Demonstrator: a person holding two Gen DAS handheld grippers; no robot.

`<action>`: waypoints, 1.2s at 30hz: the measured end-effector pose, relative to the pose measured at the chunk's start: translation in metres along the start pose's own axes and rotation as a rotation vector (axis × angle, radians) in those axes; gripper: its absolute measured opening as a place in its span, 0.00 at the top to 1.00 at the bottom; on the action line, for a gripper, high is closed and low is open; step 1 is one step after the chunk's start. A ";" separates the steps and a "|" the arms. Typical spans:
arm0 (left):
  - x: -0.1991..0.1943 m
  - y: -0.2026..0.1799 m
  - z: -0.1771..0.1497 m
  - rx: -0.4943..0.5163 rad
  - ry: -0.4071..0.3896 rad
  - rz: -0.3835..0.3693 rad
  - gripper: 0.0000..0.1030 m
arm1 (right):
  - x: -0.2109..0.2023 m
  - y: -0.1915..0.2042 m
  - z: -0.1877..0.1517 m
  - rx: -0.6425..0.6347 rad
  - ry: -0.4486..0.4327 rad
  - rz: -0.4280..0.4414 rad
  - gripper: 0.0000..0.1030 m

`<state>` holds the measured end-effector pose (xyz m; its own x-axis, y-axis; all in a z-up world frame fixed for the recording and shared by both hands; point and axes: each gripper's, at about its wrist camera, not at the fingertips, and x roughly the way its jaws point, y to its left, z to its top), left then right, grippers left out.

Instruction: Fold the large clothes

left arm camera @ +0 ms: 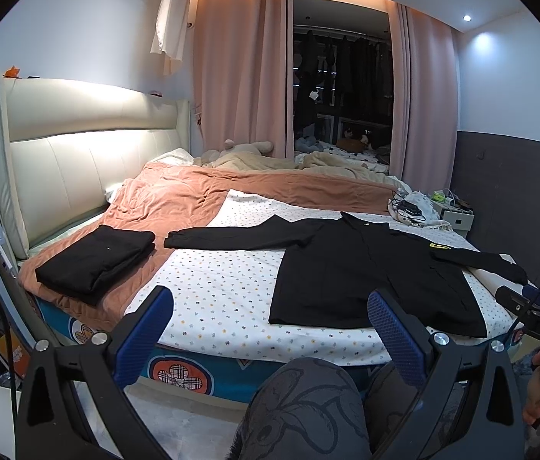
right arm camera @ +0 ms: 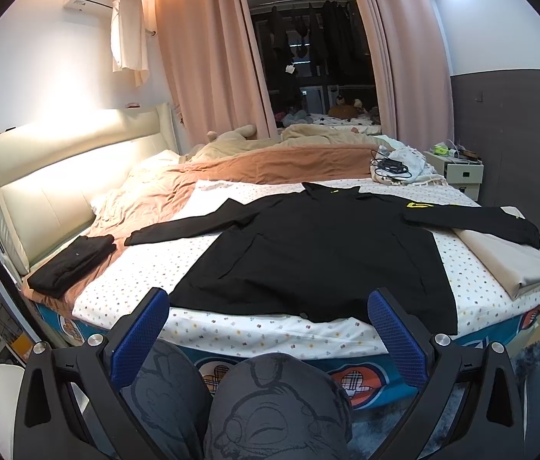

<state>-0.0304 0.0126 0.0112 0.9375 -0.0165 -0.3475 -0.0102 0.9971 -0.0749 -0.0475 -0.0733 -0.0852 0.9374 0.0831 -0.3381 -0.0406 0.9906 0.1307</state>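
Landmark is the bed [right arm camera: 231, 329], dotted white sheet on top; everything below is placed relative to it.

Black hooded jacket [right arm camera: 308, 253] lies flat and face up across the bed's near half, hem along the near edge, hood toward the far side, both sleeves spread out sideways. My read: soft, limp, mid-weight fabric with no stiffness. It will sag and drag on the sheet if you lift one point only, so use both tools together. It doesn't look slippery or fragile.

Orange-brown quilt [left arm camera: 178, 199] is bunched over the bed's headboard side. A beige folded sheet [right arm camera: 515, 260] sits on the bed's corner opposite the headboard, and the jacket's sleeve on that side [right arm camera: 492, 222] drapes over it. Expect that cuff to snag or pull the sheet when you bring it in.

Folded black garment [left arm camera: 97, 260] rests on the quilt at the bed's near headboard corner, already done by the look of it. A cable bundle [right arm camera: 391, 166] sits at the far edge, well clear of the jacket.

Grip points, as I judge it: take each sleeve at the cuff; the headboard-side cuff [left arm camera: 172, 238] lies flat on the sheet. Then take the hem corners for the body fold. Pinch a single layer edge, not a bunch.

Left gripper [left arm camera: 270, 306] has its fingers spread wide, holding nothing, short of the bed's near edge. Right gripper [right arm camera: 270, 306] is the same: spread, empty, hovering off the near edge above your knees.
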 end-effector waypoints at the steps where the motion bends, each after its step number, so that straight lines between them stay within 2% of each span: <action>1: 0.000 0.000 0.000 0.000 0.000 -0.002 0.00 | 0.000 0.000 0.000 0.002 -0.001 -0.001 0.00; 10: 0.006 0.005 0.001 -0.003 0.010 -0.009 0.00 | 0.008 0.001 0.001 -0.001 0.010 -0.001 0.00; 19: 0.031 0.012 0.007 -0.013 0.019 -0.003 0.00 | 0.033 0.003 0.008 -0.002 0.023 0.007 0.00; 27: 0.073 0.017 0.019 -0.016 0.043 0.024 0.00 | 0.077 0.001 0.021 0.024 0.041 0.019 0.00; 36: 0.127 0.037 0.043 -0.052 0.061 0.058 0.00 | 0.139 0.001 0.063 0.025 0.050 0.044 0.00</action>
<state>0.1032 0.0501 0.0043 0.9121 0.0352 -0.4086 -0.0836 0.9913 -0.1013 0.1042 -0.0674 -0.0731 0.9163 0.1322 -0.3780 -0.0717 0.9829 0.1698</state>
